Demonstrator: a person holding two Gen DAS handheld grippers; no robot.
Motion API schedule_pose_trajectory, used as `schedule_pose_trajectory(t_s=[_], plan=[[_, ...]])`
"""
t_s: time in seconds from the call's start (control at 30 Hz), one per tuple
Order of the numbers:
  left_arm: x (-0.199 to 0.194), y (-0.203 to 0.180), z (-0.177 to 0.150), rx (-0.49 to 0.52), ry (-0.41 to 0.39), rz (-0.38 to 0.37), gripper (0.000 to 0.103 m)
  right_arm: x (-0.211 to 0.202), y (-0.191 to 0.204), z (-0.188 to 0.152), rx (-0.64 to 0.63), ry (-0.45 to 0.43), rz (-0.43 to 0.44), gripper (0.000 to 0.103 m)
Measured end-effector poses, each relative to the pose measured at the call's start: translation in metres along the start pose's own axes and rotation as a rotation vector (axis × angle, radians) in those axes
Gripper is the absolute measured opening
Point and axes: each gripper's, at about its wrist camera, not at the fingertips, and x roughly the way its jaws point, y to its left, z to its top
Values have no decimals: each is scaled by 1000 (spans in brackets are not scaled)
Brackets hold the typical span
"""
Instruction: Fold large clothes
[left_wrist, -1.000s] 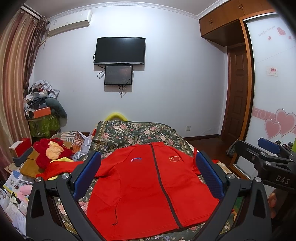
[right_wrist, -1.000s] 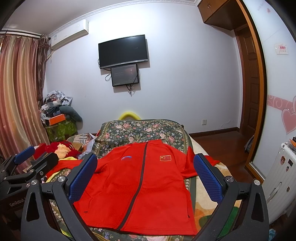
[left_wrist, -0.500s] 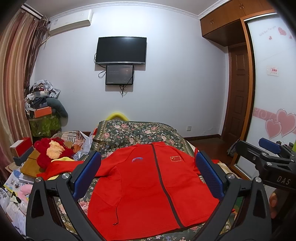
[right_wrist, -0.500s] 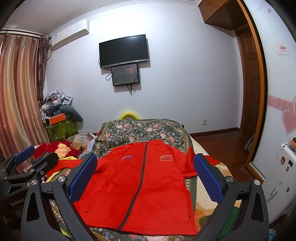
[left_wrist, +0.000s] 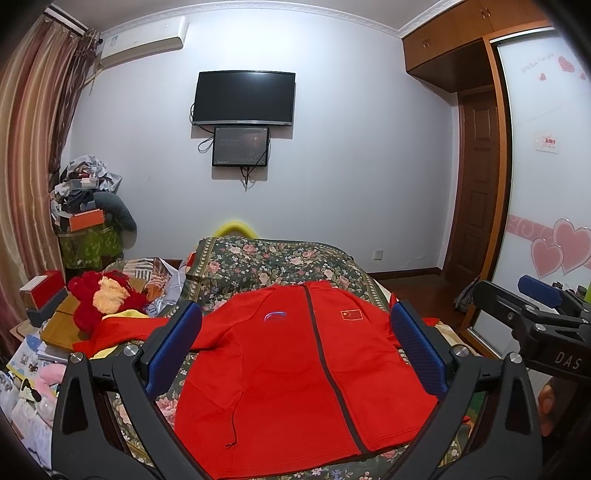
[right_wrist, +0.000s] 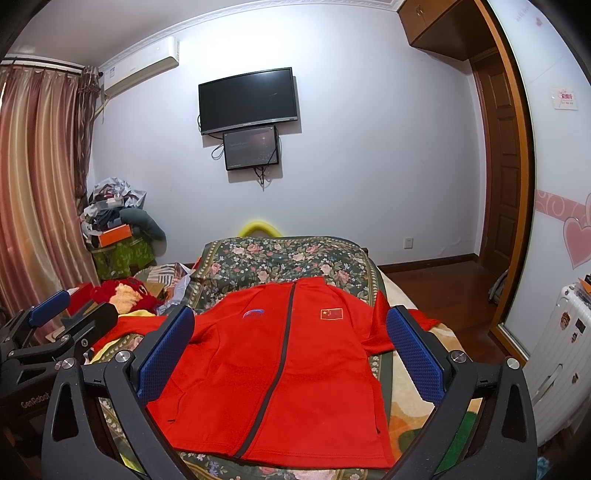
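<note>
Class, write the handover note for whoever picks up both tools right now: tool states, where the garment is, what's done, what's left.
Left tool: open, empty, held above the near part of the bed.
Right tool: open, empty, alongside it.
Red zip-front fleece jacket: spread flat, front up, zipped, on the floral green bedspread; hem nearest you, sleeves spread to both sides.
Done: jacket laid out.
Left: every fold. Probably start by bringing the sleeves in across the body.

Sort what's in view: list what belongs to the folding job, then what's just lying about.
For the job: red jacket, floral bedspread, left gripper, right gripper.

Lying about: red plush toy, orange box, white suitcase.
</note>
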Motion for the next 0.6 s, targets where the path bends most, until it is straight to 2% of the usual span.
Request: schedule_pose_trajectory(t_s=[0.33, 0.6], plan=[[6, 2, -1, -6, 13, 3, 103, 5, 3, -3, -5, 15, -3, 103], [26, 16, -2, -20, 39, 15, 103, 25, 5, 0, -13, 43, -11, 103]])
